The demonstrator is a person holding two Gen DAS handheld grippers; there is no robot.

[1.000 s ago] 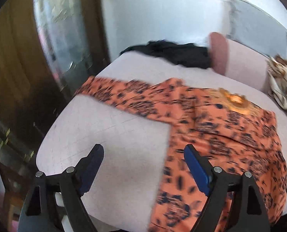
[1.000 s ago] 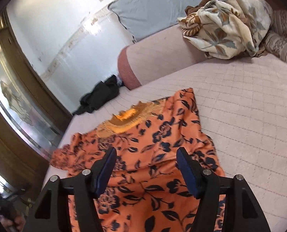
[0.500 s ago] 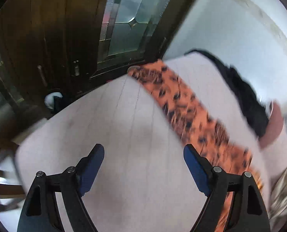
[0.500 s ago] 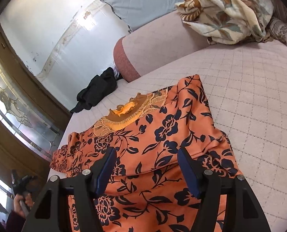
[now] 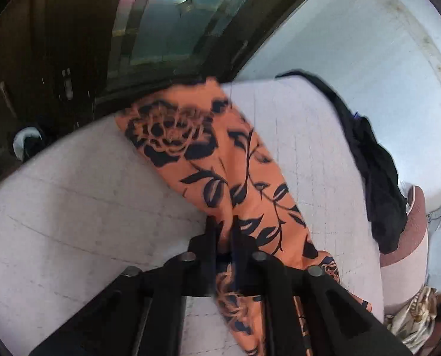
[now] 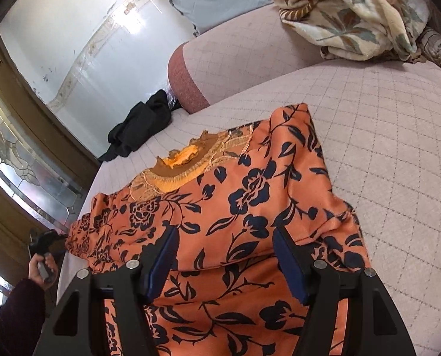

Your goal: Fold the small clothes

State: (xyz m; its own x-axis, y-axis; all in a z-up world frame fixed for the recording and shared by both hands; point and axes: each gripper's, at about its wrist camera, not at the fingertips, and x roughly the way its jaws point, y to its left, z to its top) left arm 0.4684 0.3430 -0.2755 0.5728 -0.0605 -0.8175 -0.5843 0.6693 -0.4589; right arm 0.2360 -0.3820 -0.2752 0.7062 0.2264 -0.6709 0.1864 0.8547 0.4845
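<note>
The left gripper (image 5: 224, 231) is pinched tight on the sleeve of the orange top (image 6: 250, 207). The right gripper (image 6: 224, 255) is wide open over the middle of the top and holds nothing. The top looks thin, soft and floppy, so grab it by the edges. It is orange with dark flowers and lies flat on the pink bed (image 6: 398, 136).

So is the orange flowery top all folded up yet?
Not fully. The orange floral top lies mostly spread on the bed; one sleeve looks folded in, the other stretches out, pinched by the left gripper.
</note>
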